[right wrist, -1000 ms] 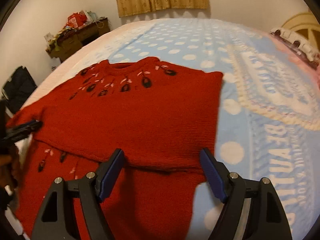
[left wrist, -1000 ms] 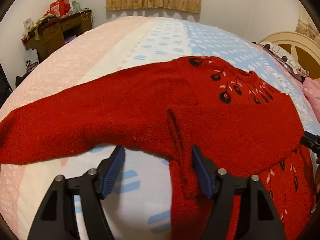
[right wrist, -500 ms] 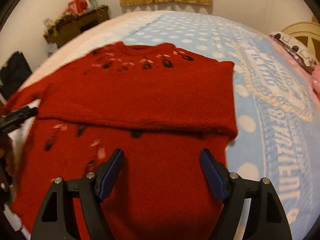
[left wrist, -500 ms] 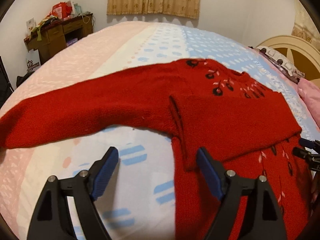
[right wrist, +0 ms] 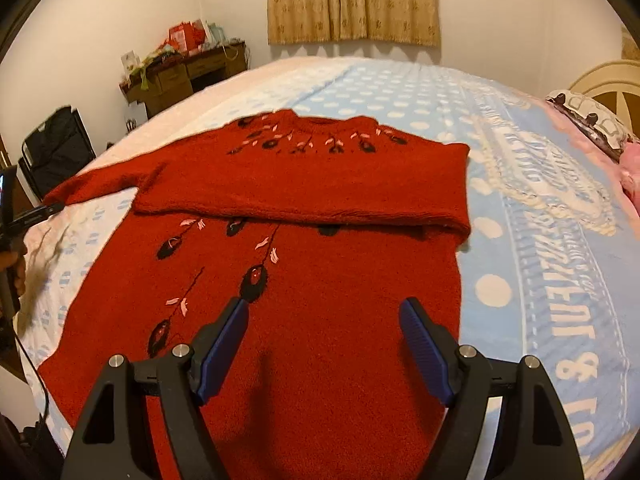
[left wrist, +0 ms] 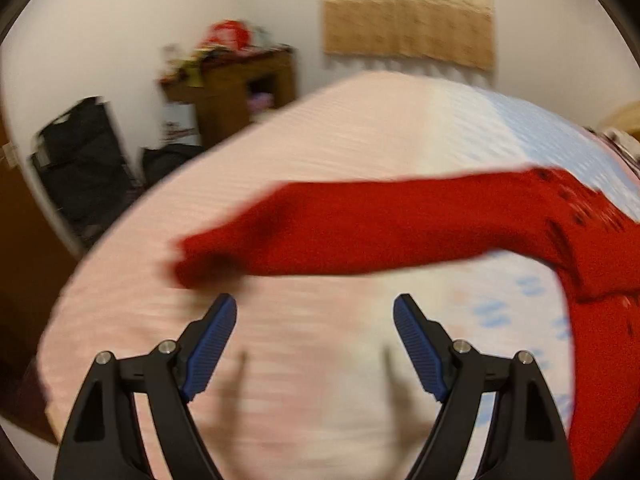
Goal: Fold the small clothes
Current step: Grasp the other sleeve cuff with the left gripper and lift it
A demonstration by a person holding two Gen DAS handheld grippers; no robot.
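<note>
A red knitted sweater (right wrist: 304,280) with black and pink flower embroidery lies flat on the bed (right wrist: 540,208). Its right sleeve (right wrist: 304,192) is folded across the chest. The left sleeve (left wrist: 380,228) stretches out straight over the pink side of the bedspread, cuff (left wrist: 192,260) toward the bed's edge. My left gripper (left wrist: 314,336) hovers open over bare bedspread just short of that cuff, nothing between its blue pads. My right gripper (right wrist: 322,340) stands open above the sweater's lower body, holding nothing. The left view is blurred by motion.
A wooden desk (right wrist: 180,76) piled with clutter stands against the far wall, with a black folding chair (right wrist: 52,148) beside it. Curtains (right wrist: 352,0) hang behind the bed. Pillows (right wrist: 592,124) and a headboard lie at the right. The bed's left edge (left wrist: 80,272) drops off close to the cuff.
My left gripper swung left from the sweater's body out along the spread sleeve toward its cuff. My right gripper drew back toward the hem, so more of the lower body shows.
</note>
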